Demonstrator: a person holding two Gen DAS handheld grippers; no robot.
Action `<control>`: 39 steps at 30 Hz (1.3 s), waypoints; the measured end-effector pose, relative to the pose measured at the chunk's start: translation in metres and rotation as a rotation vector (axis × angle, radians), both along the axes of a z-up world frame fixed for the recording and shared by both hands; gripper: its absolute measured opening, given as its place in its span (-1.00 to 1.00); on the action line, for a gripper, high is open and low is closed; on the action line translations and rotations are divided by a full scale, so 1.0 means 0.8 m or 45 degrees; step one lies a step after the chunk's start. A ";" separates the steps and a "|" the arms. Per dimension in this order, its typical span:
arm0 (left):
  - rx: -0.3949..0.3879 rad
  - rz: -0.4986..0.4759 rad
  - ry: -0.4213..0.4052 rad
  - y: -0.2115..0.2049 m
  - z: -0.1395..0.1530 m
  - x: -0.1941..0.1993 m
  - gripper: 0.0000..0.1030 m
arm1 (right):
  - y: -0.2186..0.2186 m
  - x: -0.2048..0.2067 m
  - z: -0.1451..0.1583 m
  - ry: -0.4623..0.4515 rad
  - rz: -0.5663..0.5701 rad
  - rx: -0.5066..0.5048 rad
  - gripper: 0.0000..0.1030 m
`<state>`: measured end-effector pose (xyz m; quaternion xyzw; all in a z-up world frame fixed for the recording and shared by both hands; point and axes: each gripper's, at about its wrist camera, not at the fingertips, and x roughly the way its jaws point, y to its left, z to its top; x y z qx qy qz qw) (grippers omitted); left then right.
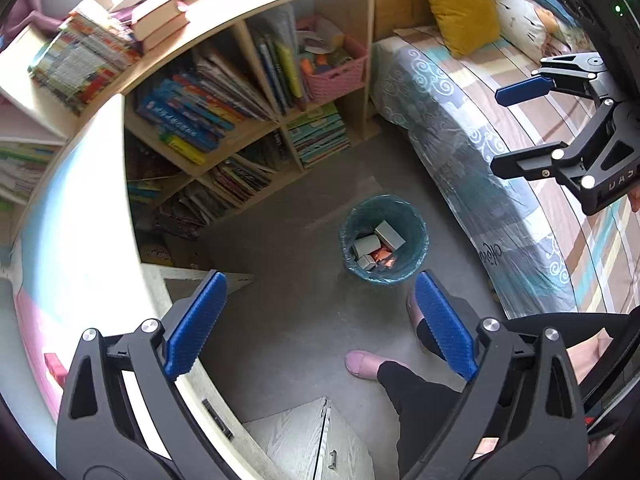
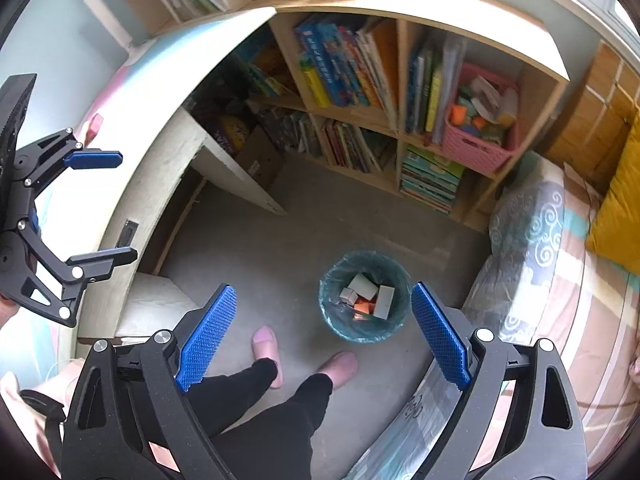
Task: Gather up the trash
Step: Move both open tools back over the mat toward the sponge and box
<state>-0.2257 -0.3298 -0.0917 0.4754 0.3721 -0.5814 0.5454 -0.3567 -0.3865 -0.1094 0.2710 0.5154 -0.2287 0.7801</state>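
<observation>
A round bin with a teal liner (image 1: 349,249) (image 2: 362,257) stands on the grey floor between the desk and the bed. Inside it lie small grey-white boxes (image 1: 390,234) (image 2: 362,286) and orange scraps (image 1: 382,257) (image 2: 364,307). My left gripper (image 1: 320,280) (image 2: 127,207) hangs high above the floor, left of the bin, open and with nothing between its blue pads. My right gripper (image 2: 323,289) (image 1: 496,130) is also open and empty. It is held high over the bed's edge, to the right of the bin.
A wooden bookshelf (image 1: 280,120) (image 2: 400,136) full of books, with a pink basket (image 2: 476,148), lines the far wall. A pale desk (image 1: 80,220) (image 2: 168,168) curves along the left. The bed (image 1: 500,152) (image 2: 560,264) with a yellow pillow (image 1: 460,0) is on the right. A person's legs and pink slippers (image 2: 266,344) stand near the bin.
</observation>
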 end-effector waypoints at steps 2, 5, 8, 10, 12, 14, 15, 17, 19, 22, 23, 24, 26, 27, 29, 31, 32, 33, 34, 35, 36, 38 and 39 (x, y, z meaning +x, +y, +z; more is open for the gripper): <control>-0.010 0.023 -0.008 0.008 0.004 0.008 0.80 | 0.005 0.011 0.003 -0.003 0.019 -0.010 0.73; -0.023 0.059 -0.027 0.023 0.008 0.021 0.82 | 0.014 0.029 0.007 -0.003 0.056 -0.027 0.73; -0.037 0.099 -0.038 0.040 0.012 0.034 0.87 | 0.024 0.046 0.011 -0.001 0.093 -0.042 0.73; -0.040 0.118 -0.044 0.050 0.013 0.044 0.87 | 0.032 0.058 0.013 0.006 0.117 -0.052 0.74; -0.046 0.145 -0.050 0.062 0.015 0.053 0.87 | 0.039 0.069 0.014 0.016 0.135 -0.074 0.74; -0.048 0.172 -0.053 0.071 0.016 0.063 0.87 | 0.047 0.079 0.016 0.018 0.154 -0.087 0.74; -0.052 0.189 -0.057 0.077 0.017 0.069 0.87 | 0.050 0.083 0.016 0.018 0.158 -0.094 0.74; -0.057 0.212 -0.060 0.085 0.019 0.078 0.87 | 0.056 0.092 0.018 0.018 0.163 -0.100 0.74; -0.069 0.247 -0.067 0.095 0.022 0.088 0.87 | 0.059 0.098 0.020 0.013 0.174 -0.098 0.74; -0.087 0.294 -0.066 0.110 0.026 0.098 0.87 | 0.068 0.111 0.023 0.003 0.201 -0.090 0.74; -0.093 0.312 -0.062 0.116 0.027 0.103 0.87 | 0.071 0.115 0.024 -0.001 0.213 -0.088 0.74; -0.098 0.328 -0.059 0.122 0.028 0.108 0.87 | 0.074 0.119 0.025 -0.003 0.225 -0.089 0.74; -0.108 0.364 -0.064 0.135 0.030 0.116 0.87 | 0.081 0.131 0.027 -0.006 0.257 -0.093 0.74; -0.110 0.380 -0.068 0.140 0.030 0.118 0.87 | 0.086 0.136 0.028 -0.011 0.272 -0.096 0.74; -0.115 0.423 -0.070 0.153 0.031 0.129 0.87 | 0.096 0.150 0.031 -0.022 0.312 -0.102 0.74; -0.119 0.459 -0.062 0.166 0.032 0.140 0.87 | 0.106 0.165 0.034 -0.034 0.361 -0.107 0.74; -0.122 0.488 -0.071 0.174 0.033 0.148 0.87 | 0.113 0.175 0.036 -0.040 0.391 -0.111 0.74; -0.122 0.514 -0.078 0.182 0.033 0.157 0.87 | 0.120 0.186 0.039 -0.048 0.421 -0.119 0.74; -0.122 0.537 -0.085 0.190 0.033 0.165 0.87 | 0.125 0.195 0.041 -0.056 0.448 -0.118 0.74; -0.121 0.566 -0.091 0.201 0.034 0.177 0.87 | 0.132 0.210 0.045 -0.068 0.486 -0.119 0.74; -0.121 0.585 -0.096 0.207 0.035 0.186 0.87 | 0.138 0.220 0.048 -0.074 0.508 -0.126 0.74; -0.117 0.634 -0.114 0.227 0.036 0.208 0.87 | 0.151 0.247 0.055 -0.094 0.563 -0.146 0.74; -0.116 0.652 -0.121 0.233 0.037 0.214 0.87 | 0.157 0.260 0.059 -0.103 0.588 -0.155 0.74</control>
